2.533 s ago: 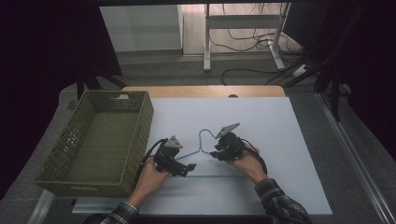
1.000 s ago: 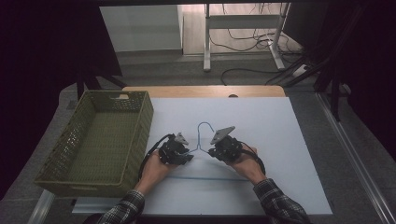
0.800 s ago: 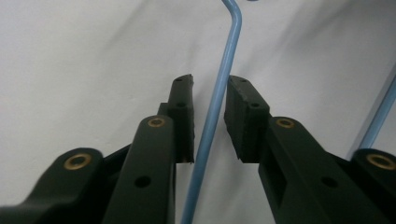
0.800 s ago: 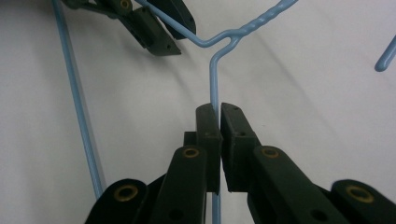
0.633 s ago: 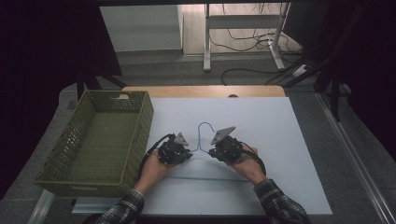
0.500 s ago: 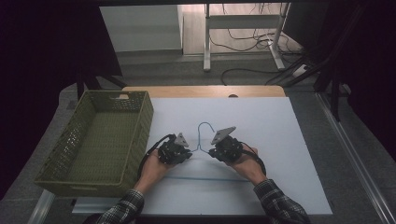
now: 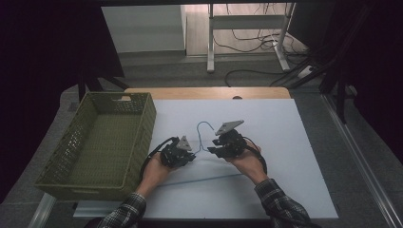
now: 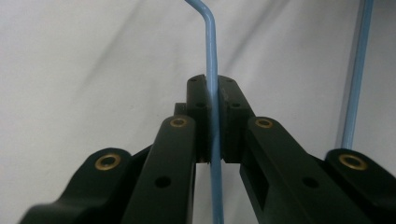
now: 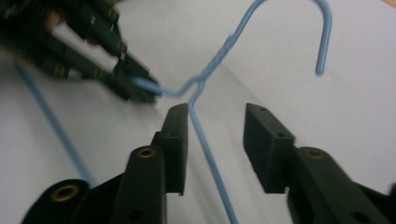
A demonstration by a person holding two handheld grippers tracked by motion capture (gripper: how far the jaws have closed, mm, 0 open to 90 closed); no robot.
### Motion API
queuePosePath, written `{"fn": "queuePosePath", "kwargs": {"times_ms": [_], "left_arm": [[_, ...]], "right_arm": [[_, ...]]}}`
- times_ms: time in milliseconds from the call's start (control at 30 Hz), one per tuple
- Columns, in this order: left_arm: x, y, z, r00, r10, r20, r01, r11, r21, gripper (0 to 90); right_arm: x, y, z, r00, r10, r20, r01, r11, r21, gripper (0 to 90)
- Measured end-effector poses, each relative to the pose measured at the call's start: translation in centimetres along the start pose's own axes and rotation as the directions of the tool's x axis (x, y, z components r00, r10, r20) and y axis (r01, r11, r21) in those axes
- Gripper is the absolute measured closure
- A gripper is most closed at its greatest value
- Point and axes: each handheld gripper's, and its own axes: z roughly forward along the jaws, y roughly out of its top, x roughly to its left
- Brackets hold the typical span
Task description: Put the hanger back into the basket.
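Left gripper (image 8: 212, 116) clamped tight on the blue wire hanger (image 7: 205, 130), left shoulder pinched between the pads. Right gripper (image 9: 215, 140) just sprung open, hanger's right shoulder loose between the jaws. Lying flat mid-table (image 7: 294, 137), hook pointing far, green basket (image 7: 142, 128) left.

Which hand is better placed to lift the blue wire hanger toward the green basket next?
Left, probably. The left tongs are shut on the hanger wire, and that hand is next to the basket. The right tongs have just been opening, the wire between them with no grip.
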Motion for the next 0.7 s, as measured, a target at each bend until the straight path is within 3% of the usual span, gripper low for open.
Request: {"fn": "queuePosePath", "kwargs": {"times_ms": [100, 233, 367, 433, 500, 533, 567, 633, 667, 700], "left_arm": [[0.0, 0.0, -0.1, 1.0, -0.004, 0.005, 0.004, 1.0, 0.0, 85.1], [0.0, 0.0, -0.2, 0.9999, -0.003, 0.014, 0.003, 1.0, 0.007, 85.1], [0.0, 0.0, -0.3, 0.9995, -0.016, 0.027, 0.016, 0.9999, 0.001, 85.0], [0.0, 0.0, -0.4, 0.999, -0.026, 0.037, 0.026, 0.9997, -0.002, 85.0], [0.0, 0.1, -0.5, 0.9981, -0.037, 0.049, 0.037, 0.9993, -0.004, 83.4], [0.0, 0.1, -0.7, 0.9961, -0.061, 0.064, 0.062, 0.9979, -0.018, 83.4], [0.1, 0.3, -0.9, 0.9923, -0.085, 0.091, 0.088, 0.9956, -0.031, 73.3], [0.1, 0.5, -1.8, 0.9843, -0.136, 0.112, 0.142, 0.9889, -0.045, 62.3], [0.1, 0.5, -1.8, 0.9843, -0.136, 0.112, 0.142, 0.9889, -0.045, 57.4], [0.2, 0.5, -2.7, 0.9755, -0.176, 0.131, 0.185, 0.9812, -0.056, 52.9]], "right_arm": [[0.1, 1.2, 1.6, 0.9988, 0.048, 0.004, -0.048, 0.999, -0.01, 51.9], [0.2, 2.3, 3.3, 0.9927, 0.121, 0.001, -0.121, 0.993, -0.004, 52.8], [0.4, 2.7, 4.5, 0.9834, 0.181, -0.016, -0.181, 0.983, -0.003, 62.4], [0.6, 2.8, 4.9, 0.9824, 0.187, -0.004, -0.187, 0.982, 0.016, 70.4], [0.8, 2.9, 5.0, 0.9819, 0.189, 0.004, -0.189, 0.982, 0.019, 72.4], [0.7, 2.9, 5.0, 0.9779, 0.209, -0.005, -0.209, 0.978, 0.018, 75.3], [0.4, 2.8, 4.6, 0.9522, 0.298, -0.068, -0.299, 0.954, -0.007, 81.1], [0.0, 2.7, 4.1, 0.9258, 0.354, -0.131, -0.362, 0.932, -0.035, 84.1], [0.0, 2.7, 4.1, 0.9258, 0.354, -0.131, -0.362, 0.932, -0.035, 84.1], [-0.2, 2.8, 3.3, 0.9136, 0.372, -0.164, -0.386, 0.92, -0.063, 85.4]]}}
